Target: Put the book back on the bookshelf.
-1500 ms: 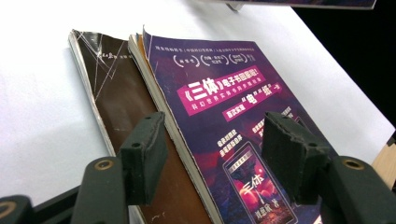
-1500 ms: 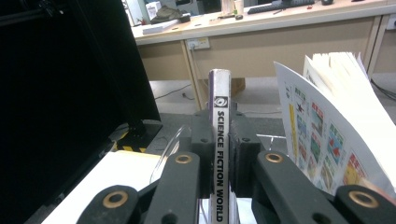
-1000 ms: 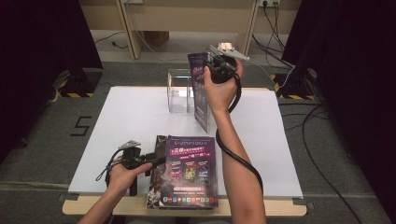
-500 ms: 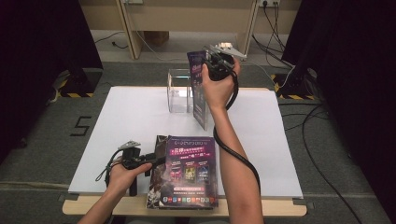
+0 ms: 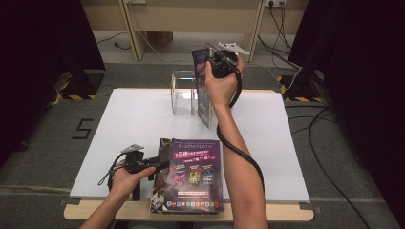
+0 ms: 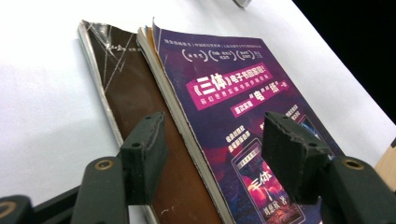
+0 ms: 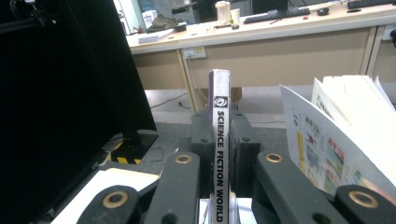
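The right gripper (image 5: 216,61) clamps a magazine (image 5: 204,93) upright by its spine at the frame's upper centre, just right of the clear holder (image 5: 183,93), while the left gripper (image 5: 155,164) rests wide at the stack (image 5: 191,175).

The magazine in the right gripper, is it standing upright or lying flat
Upright. The right gripper clamps the magazine by its spine, which stands vertical between the pads; in the high view it hangs on edge beside the clear box.
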`<state>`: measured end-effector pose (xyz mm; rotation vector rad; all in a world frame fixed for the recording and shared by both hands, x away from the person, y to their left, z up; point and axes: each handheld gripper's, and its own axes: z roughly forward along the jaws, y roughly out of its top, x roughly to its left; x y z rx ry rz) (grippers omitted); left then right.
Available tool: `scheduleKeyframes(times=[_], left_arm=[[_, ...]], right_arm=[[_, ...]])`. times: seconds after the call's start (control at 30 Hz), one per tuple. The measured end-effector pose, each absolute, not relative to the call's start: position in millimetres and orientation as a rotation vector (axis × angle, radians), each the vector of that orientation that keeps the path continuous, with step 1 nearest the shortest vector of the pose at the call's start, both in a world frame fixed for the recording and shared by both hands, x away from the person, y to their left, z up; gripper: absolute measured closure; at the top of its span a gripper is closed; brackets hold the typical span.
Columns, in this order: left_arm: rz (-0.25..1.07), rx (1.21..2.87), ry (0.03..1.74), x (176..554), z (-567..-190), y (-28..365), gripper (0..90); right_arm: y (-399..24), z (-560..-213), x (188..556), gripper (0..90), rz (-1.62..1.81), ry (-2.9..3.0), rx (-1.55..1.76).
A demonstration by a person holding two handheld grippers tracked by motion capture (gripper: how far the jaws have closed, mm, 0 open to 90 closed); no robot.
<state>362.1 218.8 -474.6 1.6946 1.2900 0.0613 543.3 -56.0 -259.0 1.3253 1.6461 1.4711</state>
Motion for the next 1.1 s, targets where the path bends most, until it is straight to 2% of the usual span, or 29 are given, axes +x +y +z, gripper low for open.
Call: scheduleKeyframes(times=[0.53,0.73,1.1], left_arm=[[0.055,1.689,1.295,362.9,-477.1,222.2,39.2],[0.051,1.684,1.298,363.4,-477.2,222.6,39.2],[0.042,1.687,1.296,360.7,-477.5,218.0,39.3]], right_arm=[[-44.4,-278.9,566.7,83.0,1.458,1.599,1.334],[-48.7,-279.6,547.9,82.9,1.432,1.624,1.286],[-81.3,-295.1,489.2,82.7,1.367,1.725,1.228]])
